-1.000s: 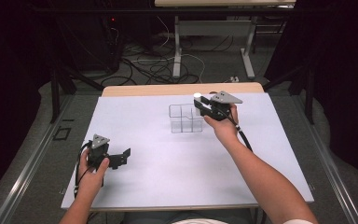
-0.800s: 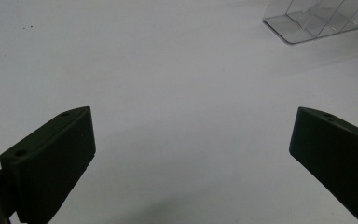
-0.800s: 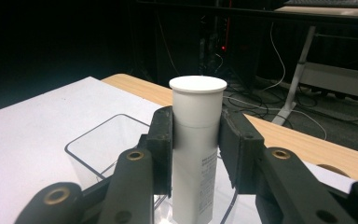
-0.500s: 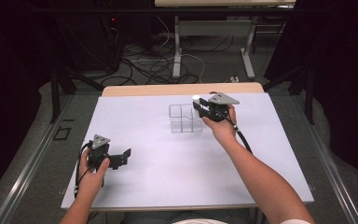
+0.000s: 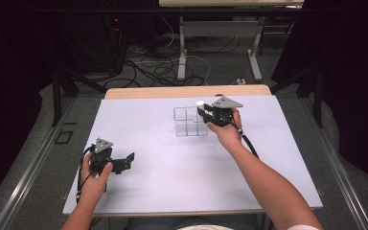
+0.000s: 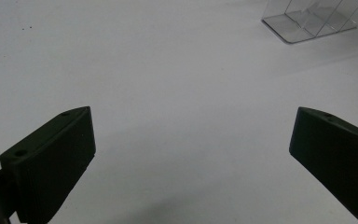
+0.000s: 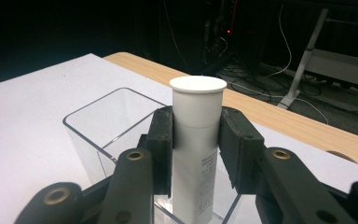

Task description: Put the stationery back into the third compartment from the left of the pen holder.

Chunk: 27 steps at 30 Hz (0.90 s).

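My right gripper is shut on a white plastic tube and holds it upright. In the right gripper view the two pads clamp the tube just under its flat cap, and its lower part stands inside a clear box with compartments. From above, that clear box sits at the middle back of the white table top. My left gripper rests low at the table's left front, open with nothing between its jaws. The clear box shows far off in its view.
A wooden strip edges the table's far side. Beyond it are table legs and loose cables on a dark floor. Metal rails run along both sides of the table.
The right gripper with the tube has shifted slightly down and left over the clear box. The left gripper has stayed still.
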Available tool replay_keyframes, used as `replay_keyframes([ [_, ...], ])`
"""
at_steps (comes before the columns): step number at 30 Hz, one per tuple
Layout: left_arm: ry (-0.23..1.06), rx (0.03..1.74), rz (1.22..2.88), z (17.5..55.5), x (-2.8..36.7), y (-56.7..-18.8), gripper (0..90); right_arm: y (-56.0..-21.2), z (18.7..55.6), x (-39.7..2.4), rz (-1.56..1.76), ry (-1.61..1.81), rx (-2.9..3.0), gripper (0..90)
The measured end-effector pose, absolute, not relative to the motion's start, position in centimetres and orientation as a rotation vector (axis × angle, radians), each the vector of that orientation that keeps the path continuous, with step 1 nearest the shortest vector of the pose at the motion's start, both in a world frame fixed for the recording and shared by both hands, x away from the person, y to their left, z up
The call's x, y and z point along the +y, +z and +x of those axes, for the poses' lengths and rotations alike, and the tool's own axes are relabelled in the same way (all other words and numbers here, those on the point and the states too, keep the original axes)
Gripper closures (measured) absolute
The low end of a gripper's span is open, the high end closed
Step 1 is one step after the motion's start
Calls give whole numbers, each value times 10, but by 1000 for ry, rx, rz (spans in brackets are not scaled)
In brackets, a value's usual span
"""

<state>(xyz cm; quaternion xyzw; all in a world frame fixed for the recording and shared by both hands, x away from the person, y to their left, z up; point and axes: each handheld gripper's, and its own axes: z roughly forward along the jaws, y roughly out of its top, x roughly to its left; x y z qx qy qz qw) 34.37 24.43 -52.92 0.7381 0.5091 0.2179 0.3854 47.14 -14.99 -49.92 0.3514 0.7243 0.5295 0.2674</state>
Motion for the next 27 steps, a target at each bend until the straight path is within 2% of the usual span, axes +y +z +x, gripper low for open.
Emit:
replay_keyframes([
  [27, 562, 1297, 1876, 344, 244, -530, 1, -503, 472, -151, 977, 1365, 2032, 662],
])
